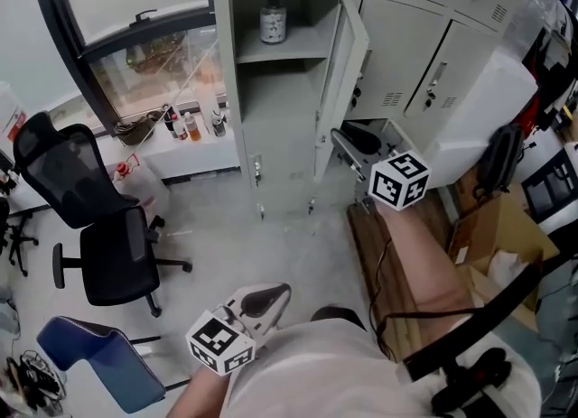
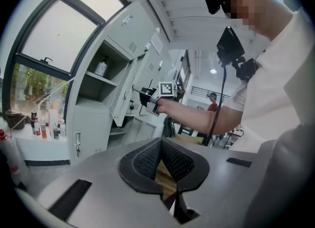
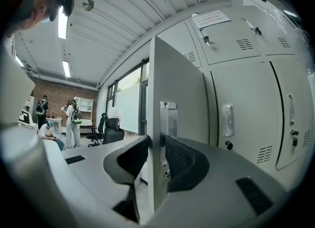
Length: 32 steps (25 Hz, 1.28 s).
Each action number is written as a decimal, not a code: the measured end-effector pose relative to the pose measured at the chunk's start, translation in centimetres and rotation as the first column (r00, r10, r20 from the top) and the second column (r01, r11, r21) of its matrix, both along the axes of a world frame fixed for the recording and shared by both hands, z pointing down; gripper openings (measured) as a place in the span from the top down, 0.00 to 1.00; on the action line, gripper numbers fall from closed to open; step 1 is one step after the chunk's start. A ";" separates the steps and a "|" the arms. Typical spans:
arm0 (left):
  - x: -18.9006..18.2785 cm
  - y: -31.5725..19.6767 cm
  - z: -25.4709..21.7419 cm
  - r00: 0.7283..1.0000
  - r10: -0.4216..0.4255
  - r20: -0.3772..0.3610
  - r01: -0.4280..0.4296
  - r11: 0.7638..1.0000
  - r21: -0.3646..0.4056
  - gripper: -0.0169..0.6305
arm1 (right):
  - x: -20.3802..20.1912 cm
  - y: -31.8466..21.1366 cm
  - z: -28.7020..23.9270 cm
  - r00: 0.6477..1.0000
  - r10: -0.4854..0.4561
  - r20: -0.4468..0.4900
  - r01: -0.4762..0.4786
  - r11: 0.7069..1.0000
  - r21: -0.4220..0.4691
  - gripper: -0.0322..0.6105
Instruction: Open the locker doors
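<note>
The grey locker bank [image 1: 271, 118] has its upper left door [image 1: 348, 73] swung open toward me, and a bottle [image 1: 273, 21] stands on the shelf inside. My right gripper [image 1: 348, 141] reaches to that door's free edge. In the right gripper view the door edge [image 3: 157, 123] stands between the two pads, and the right gripper [image 3: 157, 155] is shut on it. My left gripper [image 1: 266, 301] hangs low by my body, away from the lockers. In its own view the left gripper [image 2: 160, 146] is shut with nothing in it.
The lower left door [image 1: 271, 150] and the lockers to the right [image 1: 452, 73] are shut. A black office chair [image 1: 108, 236] and a blue chair [image 1: 99, 357] stand at left. Bottles [image 1: 190, 123] line the window ledge. A wooden bench [image 1: 397, 263] lies under my right arm.
</note>
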State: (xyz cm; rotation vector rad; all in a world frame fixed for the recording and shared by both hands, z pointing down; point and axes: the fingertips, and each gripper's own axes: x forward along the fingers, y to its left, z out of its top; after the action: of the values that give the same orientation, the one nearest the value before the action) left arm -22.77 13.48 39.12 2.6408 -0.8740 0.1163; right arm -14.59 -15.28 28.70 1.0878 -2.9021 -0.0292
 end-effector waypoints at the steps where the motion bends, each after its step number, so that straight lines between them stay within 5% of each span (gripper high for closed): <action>1: 0.7 -0.3 -0.1 1.000 -0.007 0.012 0.007 1.000 0.004 0.96 | 0.3 0.0 -0.1 1.000 -0.006 -0.001 0.006 1.000 -0.002 0.79; 15: 14.5 -5.8 -2.7 0.999 -0.039 0.033 0.038 0.999 0.024 0.96 | 6.9 -0.5 -0.1 0.990 -0.141 -0.011 0.141 0.990 -0.024 0.82; 32: 20.9 -4.8 -2.8 0.986 -0.165 0.040 0.164 0.986 0.009 0.96 | 9.6 -0.9 0.2 0.973 -0.230 -0.006 0.230 0.973 -0.023 0.83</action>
State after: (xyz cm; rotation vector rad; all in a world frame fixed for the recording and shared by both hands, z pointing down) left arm -1.87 8.63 36.34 2.5665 -1.1029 0.1256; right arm -5.01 -16.22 28.93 0.7411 -2.9958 -0.0095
